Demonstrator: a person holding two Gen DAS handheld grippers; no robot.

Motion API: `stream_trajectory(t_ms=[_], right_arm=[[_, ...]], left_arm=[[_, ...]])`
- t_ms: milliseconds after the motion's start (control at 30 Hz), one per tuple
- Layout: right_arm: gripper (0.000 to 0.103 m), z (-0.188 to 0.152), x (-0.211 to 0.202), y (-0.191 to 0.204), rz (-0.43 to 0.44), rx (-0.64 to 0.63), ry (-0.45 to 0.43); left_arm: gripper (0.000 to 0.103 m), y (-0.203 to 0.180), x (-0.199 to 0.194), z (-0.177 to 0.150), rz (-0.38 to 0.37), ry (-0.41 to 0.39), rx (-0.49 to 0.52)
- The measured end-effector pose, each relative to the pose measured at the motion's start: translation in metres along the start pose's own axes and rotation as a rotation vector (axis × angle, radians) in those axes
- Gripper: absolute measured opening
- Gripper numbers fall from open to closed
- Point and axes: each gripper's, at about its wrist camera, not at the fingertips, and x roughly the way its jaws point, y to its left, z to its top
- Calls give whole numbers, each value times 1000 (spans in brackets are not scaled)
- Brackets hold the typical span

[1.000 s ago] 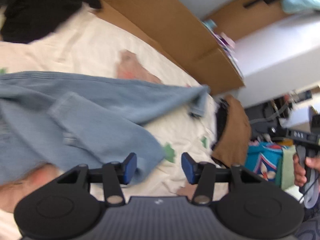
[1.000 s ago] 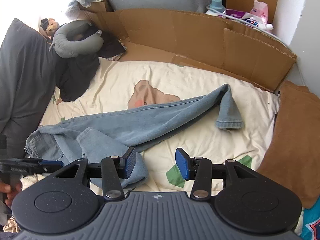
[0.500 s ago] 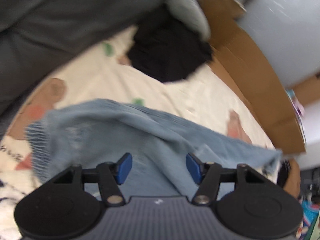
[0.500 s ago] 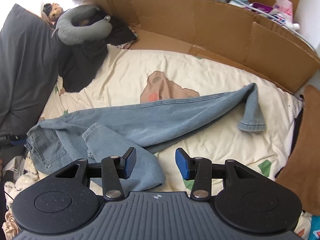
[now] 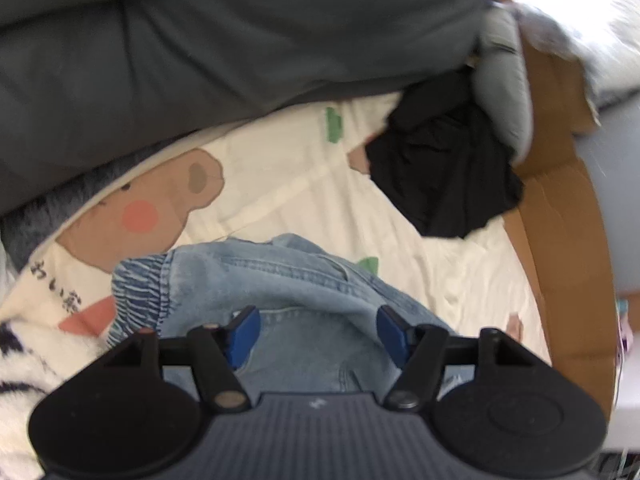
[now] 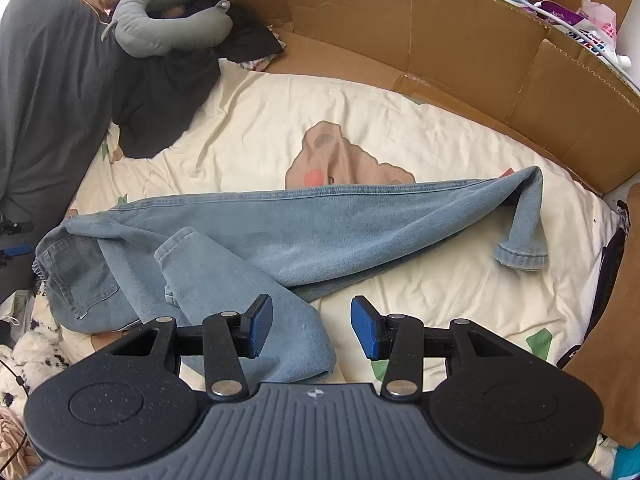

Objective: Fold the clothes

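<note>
The left gripper (image 5: 316, 330) has swung over the light-blue denim jeans' (image 6: 280, 236) waistband, jaws just widened, nothing held; right gripper (image 6: 312, 330) jaws apart, empty.

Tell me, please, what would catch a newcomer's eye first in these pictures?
The light-blue jeans sprawl crumpled across the cream cartoon bedsheet, one leg stretched toward the cardboard wall on the right. The open left gripper, its jaws just widened, hovers over the waistband, pressing nothing; the open right gripper hangs above the nearer folded-over leg.
</note>
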Motion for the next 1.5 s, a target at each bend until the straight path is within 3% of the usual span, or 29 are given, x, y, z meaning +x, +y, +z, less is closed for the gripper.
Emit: stream_trajectory(t_ms=[400,600,633,667,767,900,1267,1500], right_arm=[[51,4,8,0,-5,-4,9],[51,3,9,-3,-10,-5,16],[51,3,10,-3,-11,-4,16],[51,3,10,-4,-12,-3,16],[51,2,10,-6,-14,0,16],[51,1,12,-6,-20,-11,21],[51,1,12,10,2,-52,18],[51,1,0,20,18,-63,-6]], left_arm=[[62,-42,45,-4,10,-19,-59],[58,-36,74,-5,37,15,-114],[45,-32,77,-6,33,15,-134],[24,-28,79,-7,29,12,-152],[7,-21,75,-14,13,-2,-174],[4,-18,57,-26,-12,-22,-129],[3,7,6,-84,-90,28,4],[3,23,-19,-125,-100,65,26]])
